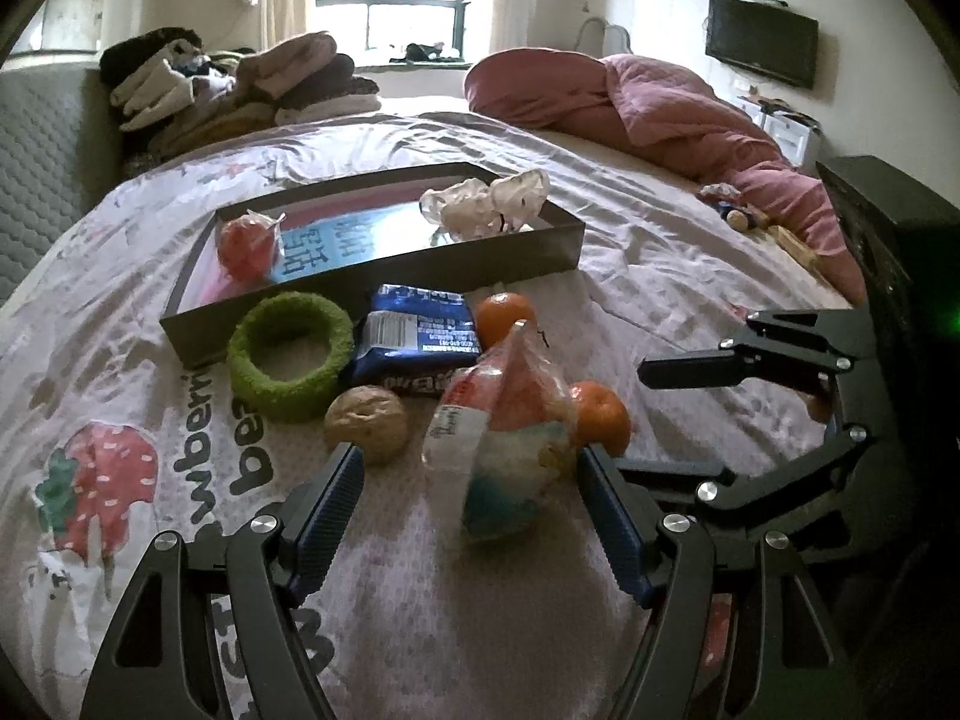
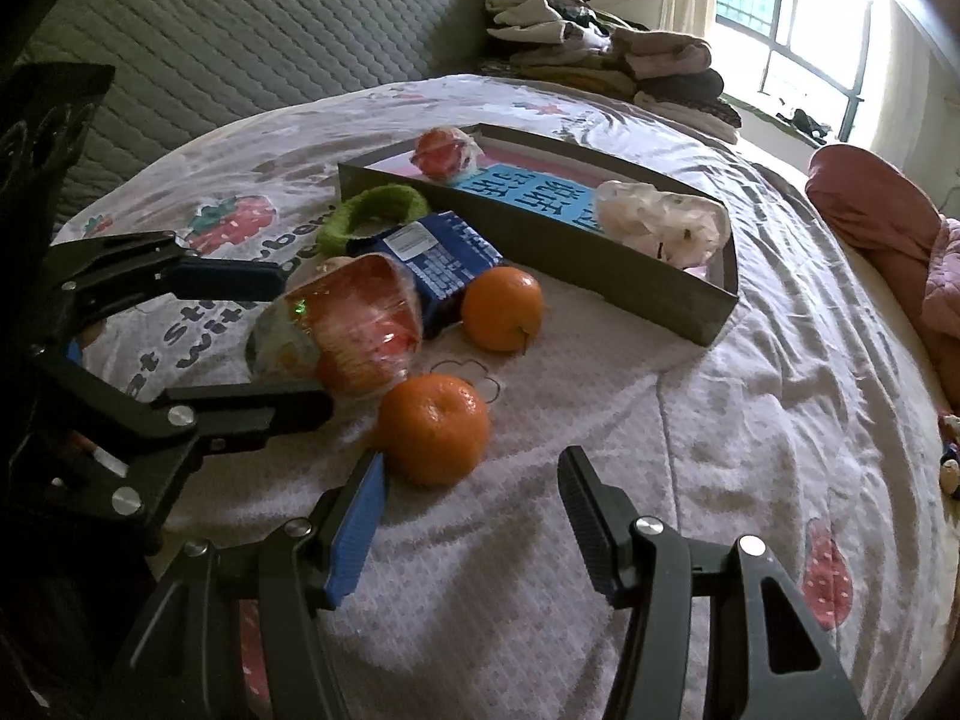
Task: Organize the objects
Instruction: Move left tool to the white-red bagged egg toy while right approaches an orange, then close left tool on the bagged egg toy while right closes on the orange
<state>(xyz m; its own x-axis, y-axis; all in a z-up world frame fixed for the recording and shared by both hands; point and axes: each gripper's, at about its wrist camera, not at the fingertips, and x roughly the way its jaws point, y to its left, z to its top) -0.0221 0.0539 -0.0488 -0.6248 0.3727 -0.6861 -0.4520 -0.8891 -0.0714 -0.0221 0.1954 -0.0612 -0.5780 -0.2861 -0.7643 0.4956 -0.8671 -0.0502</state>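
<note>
A clear-wrapped snack packet (image 1: 504,438), red, white and blue inside, lies on the bedsheet between the spread fingers of my left gripper (image 1: 469,462), and neither pad presses on it. In the right wrist view the left gripper (image 2: 306,342) brackets the same packet (image 2: 354,330). My right gripper (image 2: 474,462) is open, and an orange (image 2: 435,429) sits just ahead of its tips. A second orange (image 2: 501,309), a blue snack bag (image 1: 414,336), a walnut (image 1: 367,423) and a green fuzzy ring (image 1: 264,384) lie in front of a shallow dark box (image 1: 480,258).
The box holds a red wrapped item (image 1: 249,246) and a crumpled white plastic bag (image 1: 486,204). Folded clothes (image 1: 270,90) are piled at the far left of the bed and a pink quilt (image 1: 660,102) at the far right. A padded grey headboard (image 2: 210,30) runs along one side.
</note>
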